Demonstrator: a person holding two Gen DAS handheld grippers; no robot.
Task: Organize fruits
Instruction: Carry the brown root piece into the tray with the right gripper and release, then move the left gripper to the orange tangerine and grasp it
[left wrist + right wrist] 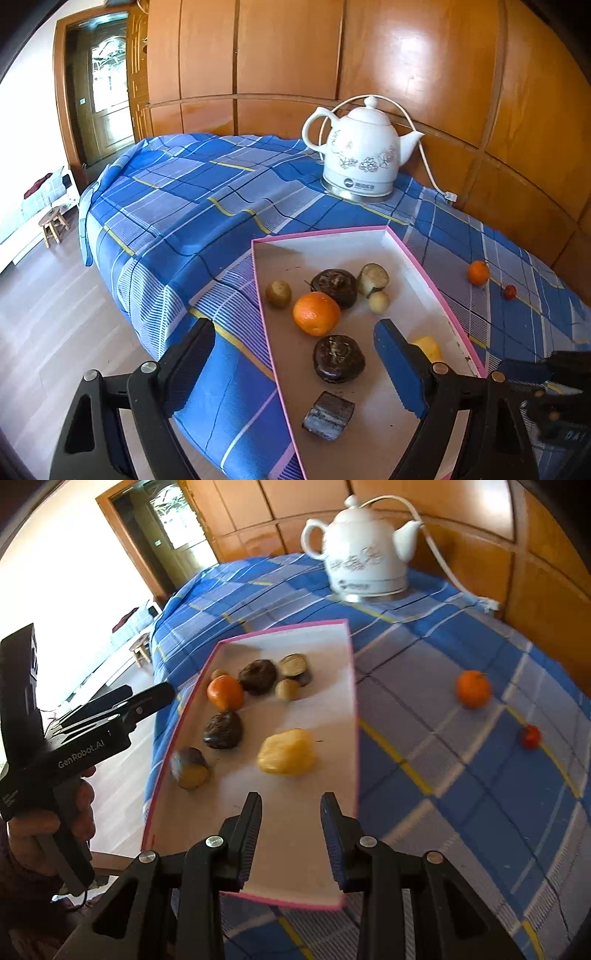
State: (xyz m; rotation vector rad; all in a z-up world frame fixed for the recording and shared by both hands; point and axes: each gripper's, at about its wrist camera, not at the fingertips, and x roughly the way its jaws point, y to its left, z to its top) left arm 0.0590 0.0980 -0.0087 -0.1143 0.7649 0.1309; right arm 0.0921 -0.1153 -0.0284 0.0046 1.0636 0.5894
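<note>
Pink-rimmed tray (352, 686) on blue plaid worktop (461, 794): orange (224, 692), dark wrinkled fruits, yellow lump (286, 752). Second orange (472, 688) and small red fruit (530, 736) outside, right. Left gripper (295, 354) spread wide, empty; right gripper (291, 812) parted, empty.

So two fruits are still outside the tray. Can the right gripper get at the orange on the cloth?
Probably yes: the right gripper is empty, jaws apart, and only bare cloth lies between it and the orange.
</note>
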